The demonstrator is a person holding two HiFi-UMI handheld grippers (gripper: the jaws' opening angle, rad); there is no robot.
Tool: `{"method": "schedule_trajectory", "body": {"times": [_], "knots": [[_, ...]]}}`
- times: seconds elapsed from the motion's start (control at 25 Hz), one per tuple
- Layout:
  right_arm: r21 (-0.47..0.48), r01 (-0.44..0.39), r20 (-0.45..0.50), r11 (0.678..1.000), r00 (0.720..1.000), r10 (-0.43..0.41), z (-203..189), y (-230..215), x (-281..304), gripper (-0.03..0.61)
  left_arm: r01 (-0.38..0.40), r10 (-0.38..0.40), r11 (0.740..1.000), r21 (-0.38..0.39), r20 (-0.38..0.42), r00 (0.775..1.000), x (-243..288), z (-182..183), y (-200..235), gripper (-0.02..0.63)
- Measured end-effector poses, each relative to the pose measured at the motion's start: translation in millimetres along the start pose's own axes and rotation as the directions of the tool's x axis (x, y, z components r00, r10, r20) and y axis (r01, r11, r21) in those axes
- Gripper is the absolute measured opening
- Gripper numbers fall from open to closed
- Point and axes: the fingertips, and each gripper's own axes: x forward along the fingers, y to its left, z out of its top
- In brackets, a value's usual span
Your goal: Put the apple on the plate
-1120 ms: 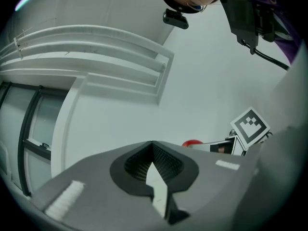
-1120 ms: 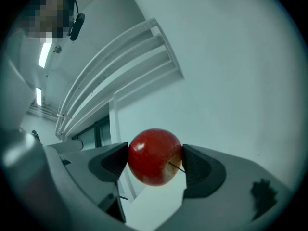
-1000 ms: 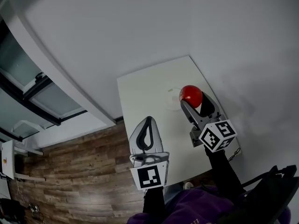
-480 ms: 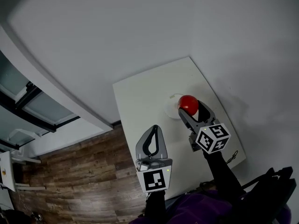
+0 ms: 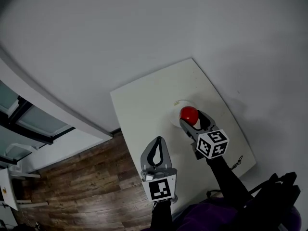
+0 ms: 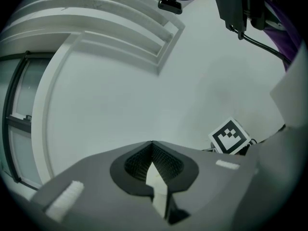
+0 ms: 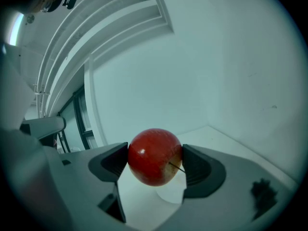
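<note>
Apple (image 5: pixel 188 113) (image 7: pixel 155 157), red and glossy, is the one thing in a grip, right of centre. At the far left of the head view lies a wooden floor (image 5: pixel 72 177), then the white table (image 5: pixel 144 100). Over the table's near left edge hangs the left hand-held gripper (image 5: pixel 156 141) (image 6: pixel 152 143). Its own view shows the jaws pressed together with nothing between them, and the right one's marker cube (image 6: pixel 231 136) off to the side. Further right, the right hand-held gripper (image 5: pixel 192 118) (image 7: pixel 155 160) has its jaws parted to the apple's width, clamping it on both sides. The head view sets the fruit over the near part of the white plate (image 5: pixel 176 104). Only the right gripper view shows the stem side and the pale plate (image 7: pixel 166 195) lying below. Neither view settles whether the apple touches it. Nothing else lies on the plate.
</note>
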Motion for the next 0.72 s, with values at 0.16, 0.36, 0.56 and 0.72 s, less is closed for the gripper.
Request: {"method": "schedule_trajectory", "body": {"times": [0.16,0.36,0.56,0.72], "knots": [[-0.01,0.022,-0.039,1.0,0.999,-0.022,-13.0,-7.1,13.2,0.348,0.007,-0.007,1.0,-0.021,-0.021,1.0,7.8,-13.6,7.2,0.005],[-0.031,0.031,-0.088,0.999,0.996,-0.034,-29.4,-13.5,28.8,0.348,0.024,-0.024,0.999,-0.024,-0.033,0.999,13.8,-26.7,9.1,0.005],[-0.039,0.037,-0.144,0.999,0.989,-0.042,-48.4,-20.1,41.4,0.348,0.033,-0.035,0.999,-0.035,-0.063,0.997,17.8,-38.9,9.8,0.005],[-0.045,0.042,-0.181,0.998,0.982,-0.049,-61.9,-24.1,50.2,0.348,0.033,-0.036,0.998,-0.056,-0.069,0.997,20.1,-50.3,10.1,0.005]]}}
